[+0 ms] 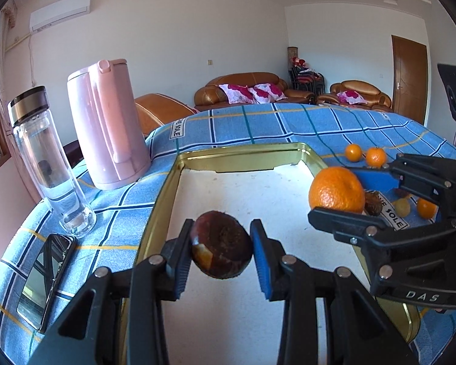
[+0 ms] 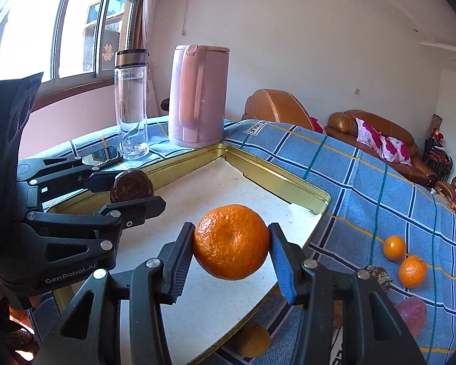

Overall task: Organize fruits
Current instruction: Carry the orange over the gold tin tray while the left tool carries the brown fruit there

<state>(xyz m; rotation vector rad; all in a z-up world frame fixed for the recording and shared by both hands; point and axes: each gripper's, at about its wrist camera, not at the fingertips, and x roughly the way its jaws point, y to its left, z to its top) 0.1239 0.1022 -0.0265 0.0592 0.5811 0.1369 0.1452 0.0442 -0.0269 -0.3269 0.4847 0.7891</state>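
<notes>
My left gripper [image 1: 221, 245] is shut on a dark brown round fruit [image 1: 222, 248], held above the white floor of a gold-rimmed tray [image 1: 164, 188]. My right gripper [image 2: 231, 248] is shut on a large orange mandarin [image 2: 231, 241], also over the tray [image 2: 276, 179]. In the left wrist view the right gripper [image 1: 343, 191] with the mandarin [image 1: 336, 190] hangs over the tray's right rim. The right wrist view has the left gripper [image 2: 130, 188] with the brown fruit [image 2: 132, 185] at the tray's left side. Small oranges [image 2: 412, 270] lie loose on the blue checked cloth to the right.
A pink kettle [image 1: 109, 127] and a clear bottle [image 1: 48, 164] stand left of the tray, with a phone [image 1: 45, 276] flat beside them. A brown fruit [image 2: 380, 276], a pink fruit [image 2: 412, 313] and a yellowish one [image 2: 253, 340] lie near the tray's right edge. Sofas stand behind.
</notes>
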